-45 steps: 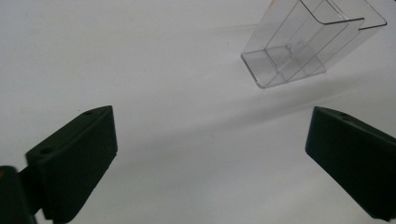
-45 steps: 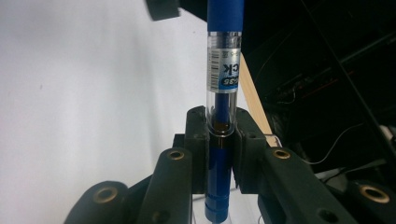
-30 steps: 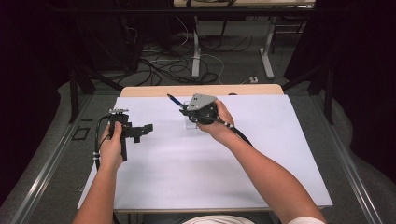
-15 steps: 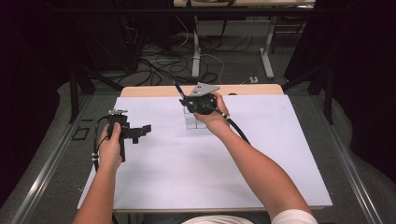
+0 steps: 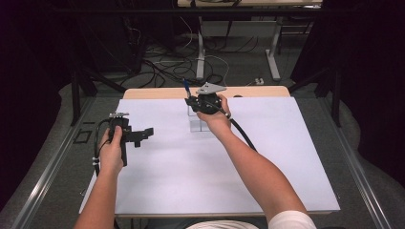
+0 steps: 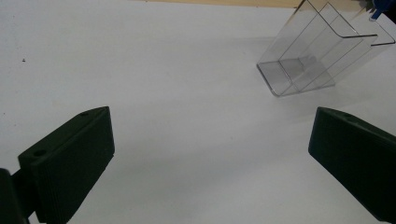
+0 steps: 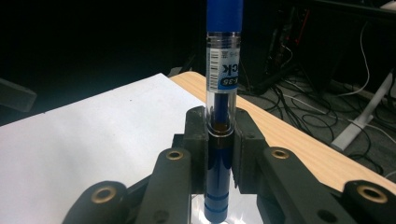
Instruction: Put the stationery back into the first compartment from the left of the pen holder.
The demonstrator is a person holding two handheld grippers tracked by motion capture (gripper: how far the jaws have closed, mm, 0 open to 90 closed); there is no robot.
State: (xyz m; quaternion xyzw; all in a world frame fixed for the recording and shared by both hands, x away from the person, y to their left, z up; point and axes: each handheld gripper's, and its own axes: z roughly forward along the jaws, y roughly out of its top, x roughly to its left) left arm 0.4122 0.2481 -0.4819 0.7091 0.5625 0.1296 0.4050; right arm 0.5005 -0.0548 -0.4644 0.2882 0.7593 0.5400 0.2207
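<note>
From the high view your right gripper [image 5: 191, 98] clamps the blue pen [image 5: 186, 87] near the table's [image 5: 286, 157] far edge, above the clear holder [image 5: 198, 121], while in the left gripper view your left gripper [image 6: 210, 154] gapes wide facing that holder [image 6: 310, 56], and the right gripper view shows the pen [image 7: 223, 74] pinched upright.

High view looks down over white table [image 5: 167, 191]; gripper views sit close, left sharing clear holder [image 6: 310, 60].
</note>
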